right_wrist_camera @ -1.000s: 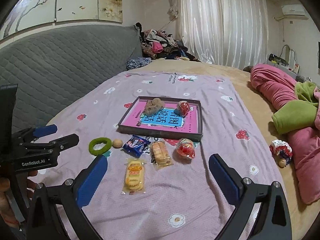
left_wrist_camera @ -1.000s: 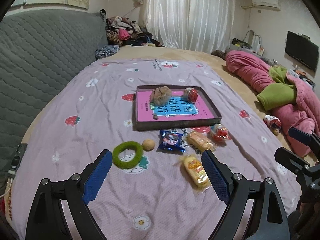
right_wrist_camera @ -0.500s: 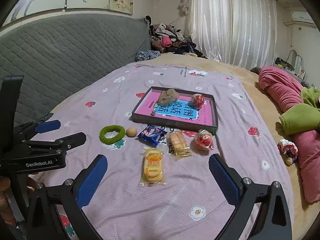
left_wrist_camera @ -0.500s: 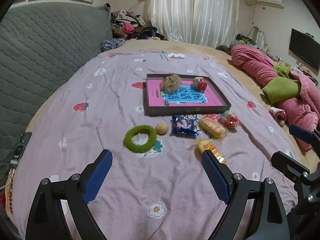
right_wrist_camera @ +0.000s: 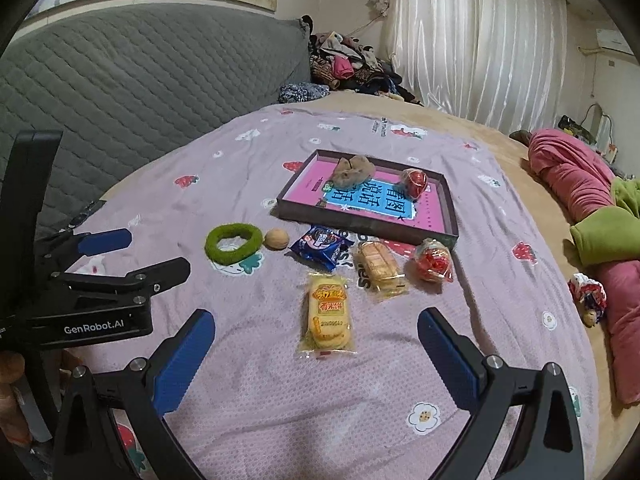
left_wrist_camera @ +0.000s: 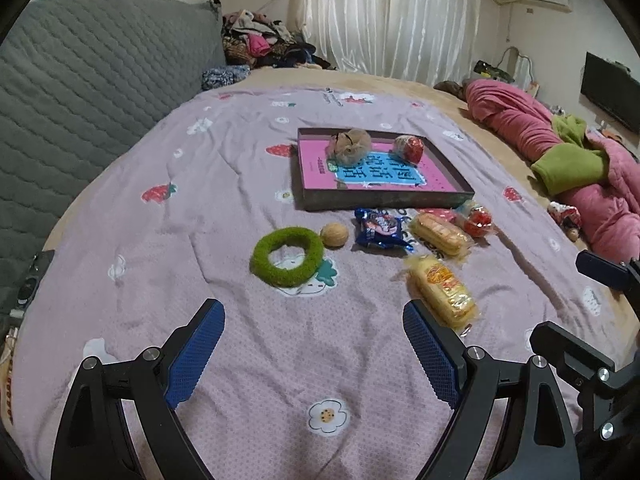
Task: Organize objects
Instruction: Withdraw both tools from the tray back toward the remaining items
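I hold my left tool and right tool spread wide and empty above the bed, six loose items at twelve o'clock before one tray holding two.

pink quilt, white curtains, television

The blanket is lilac, printed with red strawberries and white flowers, and the tray at 12 o'clock is dark brown with a pink floor and a blue panel of white characters. In front of it lie a green ring, a tan ball, a blue packet, two yellow-orange packs and a red wrapper. At 9 o'clock is a grey quilted headboard, at 3 o'clock a pink quilt with green cloth, and the pads are blue.
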Demonstrator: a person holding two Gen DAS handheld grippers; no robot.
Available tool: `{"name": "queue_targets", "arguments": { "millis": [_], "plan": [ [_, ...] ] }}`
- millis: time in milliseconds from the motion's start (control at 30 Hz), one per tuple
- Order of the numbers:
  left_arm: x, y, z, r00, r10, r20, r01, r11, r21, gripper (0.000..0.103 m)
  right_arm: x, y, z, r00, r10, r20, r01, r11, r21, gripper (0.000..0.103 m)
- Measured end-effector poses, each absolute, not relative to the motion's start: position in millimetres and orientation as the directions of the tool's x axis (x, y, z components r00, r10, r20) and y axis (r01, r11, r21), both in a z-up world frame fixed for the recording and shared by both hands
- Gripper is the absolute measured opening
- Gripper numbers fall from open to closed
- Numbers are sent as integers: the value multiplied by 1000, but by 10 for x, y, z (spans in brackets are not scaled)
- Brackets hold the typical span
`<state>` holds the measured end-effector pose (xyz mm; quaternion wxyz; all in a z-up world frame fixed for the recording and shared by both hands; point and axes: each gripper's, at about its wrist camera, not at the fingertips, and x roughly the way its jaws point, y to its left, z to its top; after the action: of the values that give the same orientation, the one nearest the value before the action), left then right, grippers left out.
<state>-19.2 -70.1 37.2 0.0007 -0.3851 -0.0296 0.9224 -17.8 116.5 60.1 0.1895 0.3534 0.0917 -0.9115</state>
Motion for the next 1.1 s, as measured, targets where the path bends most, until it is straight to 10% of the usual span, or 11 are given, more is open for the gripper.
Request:
{"name": "queue_targets", "arguments": {
  "millis": [1100],
  "plan": [
    [-790, -747, -173, -655, 39, -755, -13, -999, -40, 91, -686, 1105, -12, -619, -252, -744, 373, -928, 5, 102]
  ]
}}
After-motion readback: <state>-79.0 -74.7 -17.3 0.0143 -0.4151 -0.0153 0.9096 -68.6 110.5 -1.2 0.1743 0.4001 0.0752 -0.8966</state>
